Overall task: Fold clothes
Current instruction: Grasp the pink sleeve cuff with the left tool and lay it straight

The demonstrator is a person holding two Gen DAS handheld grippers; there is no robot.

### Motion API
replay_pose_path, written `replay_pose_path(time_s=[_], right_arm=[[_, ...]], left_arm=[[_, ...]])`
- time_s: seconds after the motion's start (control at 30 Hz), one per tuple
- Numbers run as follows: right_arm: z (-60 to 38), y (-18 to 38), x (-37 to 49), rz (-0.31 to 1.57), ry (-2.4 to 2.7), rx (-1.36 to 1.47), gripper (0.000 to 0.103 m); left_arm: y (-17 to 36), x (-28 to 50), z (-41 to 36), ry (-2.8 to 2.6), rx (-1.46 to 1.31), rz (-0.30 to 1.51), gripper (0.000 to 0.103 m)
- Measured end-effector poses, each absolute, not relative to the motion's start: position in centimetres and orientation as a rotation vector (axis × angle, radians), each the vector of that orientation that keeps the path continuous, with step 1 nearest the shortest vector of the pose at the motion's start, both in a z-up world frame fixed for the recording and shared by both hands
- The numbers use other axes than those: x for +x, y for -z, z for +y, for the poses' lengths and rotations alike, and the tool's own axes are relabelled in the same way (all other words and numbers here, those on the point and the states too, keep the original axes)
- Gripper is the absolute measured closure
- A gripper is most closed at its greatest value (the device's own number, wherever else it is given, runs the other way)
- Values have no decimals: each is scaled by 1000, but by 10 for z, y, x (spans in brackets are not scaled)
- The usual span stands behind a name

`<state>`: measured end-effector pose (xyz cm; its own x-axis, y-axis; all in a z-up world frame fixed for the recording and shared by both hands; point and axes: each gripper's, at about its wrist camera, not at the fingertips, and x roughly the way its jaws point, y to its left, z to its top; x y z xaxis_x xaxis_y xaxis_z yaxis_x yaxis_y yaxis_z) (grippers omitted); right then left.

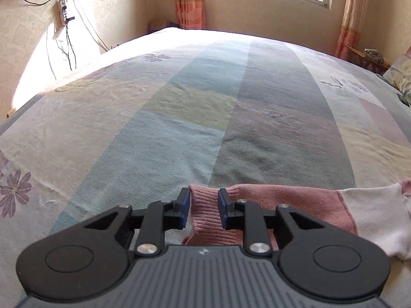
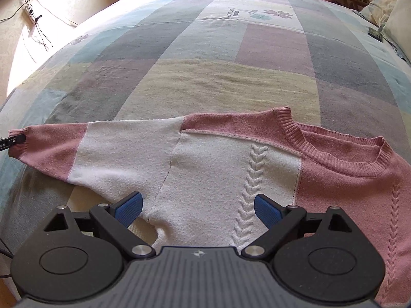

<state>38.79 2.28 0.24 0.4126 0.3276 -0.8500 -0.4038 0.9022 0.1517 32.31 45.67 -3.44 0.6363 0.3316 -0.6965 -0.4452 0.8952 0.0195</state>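
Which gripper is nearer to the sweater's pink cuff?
Left. The left gripper has the pink cuff between its fingers, while the right gripper hovers open over the sweater's white body.

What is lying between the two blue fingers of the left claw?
The pink ribbed cuff of the sweater's sleeve lies between the fingers of the left claw, as the left wrist view shows.

Beyond the sweater [image 2: 218, 159] the bedspread [image 2: 205, 77] lies open; pillows [image 2: 393, 12], seemingly, crowd its right edge.
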Motion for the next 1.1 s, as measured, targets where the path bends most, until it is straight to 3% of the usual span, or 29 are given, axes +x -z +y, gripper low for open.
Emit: replay_pose_path(time_s=[0.1, 0.17, 0.33, 0.5, 0.57, 0.77, 0.93, 1.07, 1.1], right_arm=[[26, 0, 387, 1056, -467, -71, 7], [28, 2, 386, 1058, -473, -65, 6], [35, 7, 384, 1075, -484, -47, 7], [36, 5, 384, 1071, -498, -64, 7], [32, 2, 384, 1065, -502, -70, 6], [38, 8, 388, 1061, -515, -65, 6], [108, 28, 395, 971, -434, -139, 4], [151, 61, 395, 1036, -335, -192, 4], [160, 68, 391, 1058, -324, -193, 0]], left_arm=[[31, 329, 444, -380, -123, 773, 67], [32, 337, 427, -276, -116, 795, 50], [61, 365, 375, -48, -135, 872, 45], [82, 345, 378, -102, -27, 907, 43], [81, 331, 404, -177, -78, 935, 31], [60, 327, 422, -264, -65, 949, 34], [56, 353, 397, -171, -25, 906, 32], [60, 354, 391, -128, 2, 910, 32], [61, 353, 391, -126, 10, 921, 32]])
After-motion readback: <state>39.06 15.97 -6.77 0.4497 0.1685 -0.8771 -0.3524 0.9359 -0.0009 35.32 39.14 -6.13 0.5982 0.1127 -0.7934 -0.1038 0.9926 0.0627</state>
